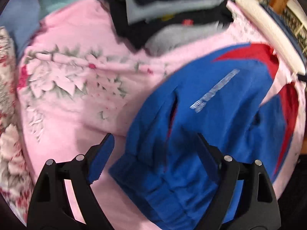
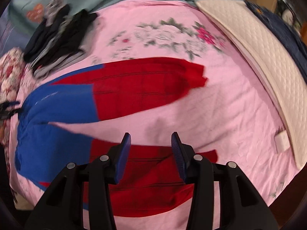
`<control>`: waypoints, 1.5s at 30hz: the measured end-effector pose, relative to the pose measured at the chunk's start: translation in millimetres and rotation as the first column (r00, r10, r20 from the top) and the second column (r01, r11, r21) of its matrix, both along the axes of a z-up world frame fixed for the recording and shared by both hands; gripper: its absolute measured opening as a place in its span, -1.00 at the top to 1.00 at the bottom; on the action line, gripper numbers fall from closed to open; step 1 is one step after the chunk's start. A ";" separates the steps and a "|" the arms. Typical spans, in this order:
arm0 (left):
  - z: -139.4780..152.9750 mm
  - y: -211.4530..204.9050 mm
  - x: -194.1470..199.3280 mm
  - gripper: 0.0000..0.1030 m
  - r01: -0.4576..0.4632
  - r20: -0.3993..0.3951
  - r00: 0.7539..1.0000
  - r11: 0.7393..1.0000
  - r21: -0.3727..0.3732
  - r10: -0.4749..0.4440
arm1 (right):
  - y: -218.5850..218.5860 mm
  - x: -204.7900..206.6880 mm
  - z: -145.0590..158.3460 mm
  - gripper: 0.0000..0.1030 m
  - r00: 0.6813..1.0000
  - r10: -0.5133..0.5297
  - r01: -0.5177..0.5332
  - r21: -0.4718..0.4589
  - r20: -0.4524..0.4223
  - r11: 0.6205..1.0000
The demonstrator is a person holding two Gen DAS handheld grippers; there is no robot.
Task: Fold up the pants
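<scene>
Blue and red pants (image 2: 119, 90) lie spread on a pink floral bed sheet (image 2: 220, 105), both legs apart, waist to the left. In the left wrist view the blue waist part (image 1: 211, 115) with a grey print lies under my left gripper (image 1: 153, 140), which is open and empty just above the waistband. My right gripper (image 2: 151, 140) is open and empty, hovering over the near red leg (image 2: 149, 172) close to its cuff.
A pile of dark and grey folded clothes (image 1: 167, 13) sits at the far side of the bed; it also shows in the right wrist view (image 2: 57, 40). A white quilted pad (image 2: 259, 53) lies along the right edge. A floral quilt (image 1: 7, 115) lies at left.
</scene>
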State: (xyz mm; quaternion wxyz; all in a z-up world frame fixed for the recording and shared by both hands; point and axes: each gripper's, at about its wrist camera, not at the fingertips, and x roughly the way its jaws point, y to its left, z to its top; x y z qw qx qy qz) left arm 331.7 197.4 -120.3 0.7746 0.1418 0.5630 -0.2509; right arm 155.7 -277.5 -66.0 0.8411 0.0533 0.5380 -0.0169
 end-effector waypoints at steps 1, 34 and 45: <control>-10.1 1.9 6.3 -0.68 -0.001 -0.026 1.000 1.000 0.005 0.001 | 15.4 2.3 6.4 0.12 0.999 0.040 -0.040 -0.020 0.005 0.999; 10.9 35.4 -8.9 0.65 -0.072 0.083 0.993 0.987 -0.144 0.084 | 336.4 206.0 -31.6 0.90 0.461 0.887 -0.878 -0.168 -0.037 0.449; 20.6 37.3 -7.7 0.69 -0.107 0.103 0.987 0.986 -0.127 0.120 | 337.4 211.0 -26.8 0.90 0.494 0.867 -0.856 -0.203 -0.055 0.475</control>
